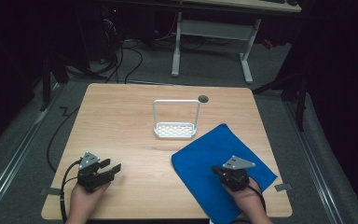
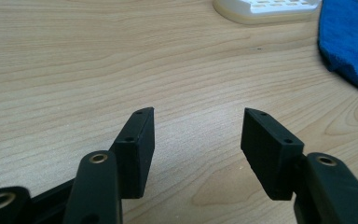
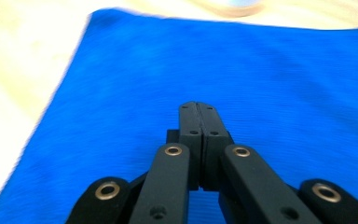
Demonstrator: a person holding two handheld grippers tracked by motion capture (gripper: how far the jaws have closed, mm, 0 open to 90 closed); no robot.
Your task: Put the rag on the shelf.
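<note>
A blue cloth (image 1: 216,161) lies flat on the right half of the wooden table (image 1: 130,126), one corner hanging over the front edge. My right gripper (image 1: 216,171) hovers over the cloth's near part, its jaws pressed together with nothing between them; in the right gripper view the gripper (image 3: 198,107) points across the blue cloth (image 3: 261,79). My left gripper (image 1: 113,166) rests over bare wood at the front left, open and empty. In the left gripper view the left gripper (image 2: 198,122) faces the cloth (image 2: 349,42) and a white rack (image 2: 265,9).
A small white rack (image 1: 175,129) with a tall wire handle stands near the table's middle, just behind the cloth. A dark round hole (image 1: 203,98) sits near the back edge. Beyond the table stand a white desk frame (image 1: 212,37) and cables on the floor.
</note>
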